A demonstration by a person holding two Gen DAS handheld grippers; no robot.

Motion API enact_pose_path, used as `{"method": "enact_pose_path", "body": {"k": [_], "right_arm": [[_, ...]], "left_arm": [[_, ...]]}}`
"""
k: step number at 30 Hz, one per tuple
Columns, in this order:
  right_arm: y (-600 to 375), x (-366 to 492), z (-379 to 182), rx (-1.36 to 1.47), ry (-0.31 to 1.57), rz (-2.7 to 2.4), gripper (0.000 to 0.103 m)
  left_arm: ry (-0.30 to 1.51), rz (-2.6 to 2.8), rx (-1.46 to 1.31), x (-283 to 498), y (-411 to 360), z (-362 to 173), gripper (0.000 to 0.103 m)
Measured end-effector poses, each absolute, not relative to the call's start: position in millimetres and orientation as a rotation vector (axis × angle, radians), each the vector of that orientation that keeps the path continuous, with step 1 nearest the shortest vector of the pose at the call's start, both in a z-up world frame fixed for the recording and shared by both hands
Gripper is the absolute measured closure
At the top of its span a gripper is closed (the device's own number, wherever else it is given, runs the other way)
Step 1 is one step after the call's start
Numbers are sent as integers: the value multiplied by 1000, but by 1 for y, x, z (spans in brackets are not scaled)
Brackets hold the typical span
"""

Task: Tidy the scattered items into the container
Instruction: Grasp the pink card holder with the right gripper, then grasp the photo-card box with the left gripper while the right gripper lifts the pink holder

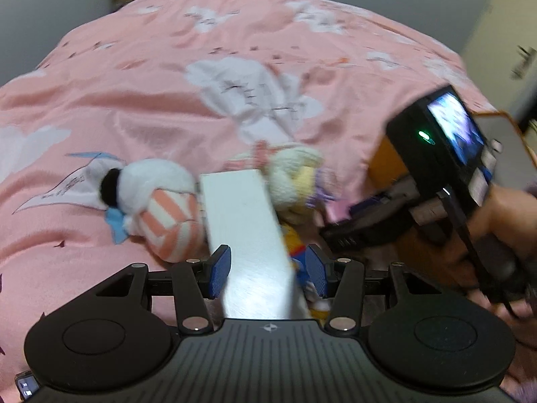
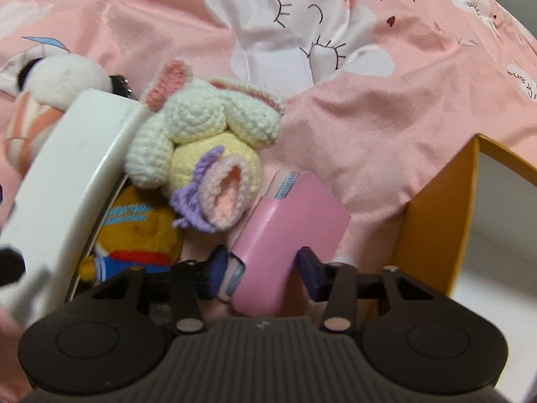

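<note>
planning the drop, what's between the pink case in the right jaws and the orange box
In the right wrist view, only bare pink bedsheet lies between the pink case and the orange box.

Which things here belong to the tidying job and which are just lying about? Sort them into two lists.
Part of the job:
- white box, between the left hand-held gripper fingers
- pink case, between the right hand-held gripper fingers
- crochet bunny
- striped plush
- orange plush
- orange container

Just there:
- pink bedspread
</note>
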State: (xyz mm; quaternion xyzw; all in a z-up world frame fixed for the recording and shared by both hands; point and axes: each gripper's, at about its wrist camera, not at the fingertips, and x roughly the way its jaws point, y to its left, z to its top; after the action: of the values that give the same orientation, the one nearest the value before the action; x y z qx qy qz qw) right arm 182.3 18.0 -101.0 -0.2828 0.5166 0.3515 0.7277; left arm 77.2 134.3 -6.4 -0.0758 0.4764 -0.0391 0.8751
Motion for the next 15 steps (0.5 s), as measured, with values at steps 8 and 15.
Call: {"method": "enact_pose_path", "body": {"k": [8,15], "right_arm": [[-1,175,-81,-635,1118,814,76],[-4,176,-76,-657,1129,853,79]], "left_arm": [[1123,-259,-62,57,99,-7,46],[1288,-285,36,57,76,-37,46]]}}
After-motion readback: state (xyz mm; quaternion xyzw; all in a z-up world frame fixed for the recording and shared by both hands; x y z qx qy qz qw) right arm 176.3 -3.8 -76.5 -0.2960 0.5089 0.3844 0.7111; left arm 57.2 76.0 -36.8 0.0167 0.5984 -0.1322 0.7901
